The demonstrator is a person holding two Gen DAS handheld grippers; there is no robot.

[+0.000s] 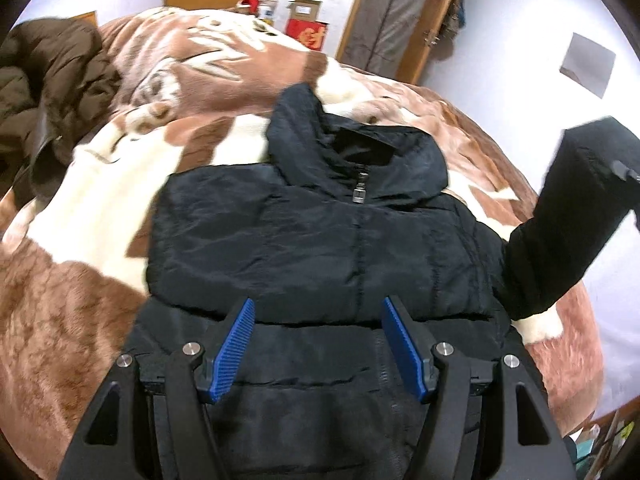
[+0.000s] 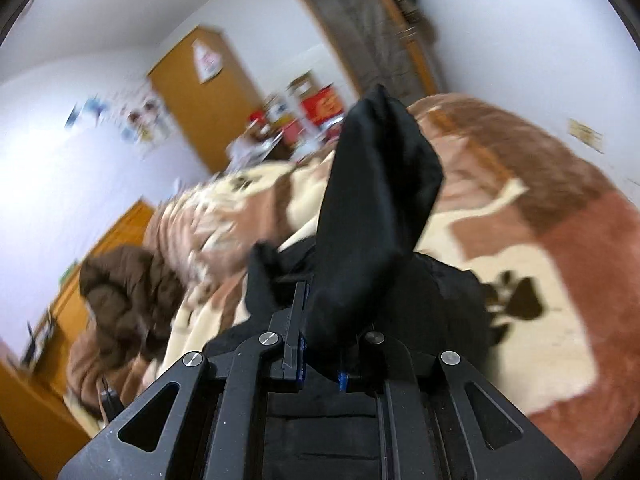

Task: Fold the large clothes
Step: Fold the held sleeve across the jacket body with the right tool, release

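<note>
On the bed, nearest the left wrist camera, the left gripper (image 1: pixel 318 312) hangs over the lower front of a black jacket (image 1: pixel 312 240), blue pads (image 1: pixel 234 350) spread wide, nothing between them. Jacket lies face up on a brown-and-cream blanket (image 1: pixel 100 208), zipped, zipper pull (image 1: pixel 360 190) at the collar, hood (image 1: pixel 320 132) pointing away. One sleeve (image 1: pixel 576 208) is lifted off the blanket at the right edge of that view; what holds it is blurred there.

Right wrist view fills that gap: the right gripper (image 2: pixel 322 354) is closed on the sleeve (image 2: pixel 372 216), the fabric standing up from between the fingers and blocking much of the scene. Jacket body (image 2: pixel 440 304) sits below and beyond it. Frame is motion-blurred.

Farther off, both views show a brown coat (image 1: pixel 48 92) heaped at the blanket's left side, well apart from the jacket. Past the bed: red box (image 1: pixel 306 34), wooden door (image 1: pixel 396 16), pale wall. Only the right view shows papers (image 2: pixel 136 116) on the left wall.
</note>
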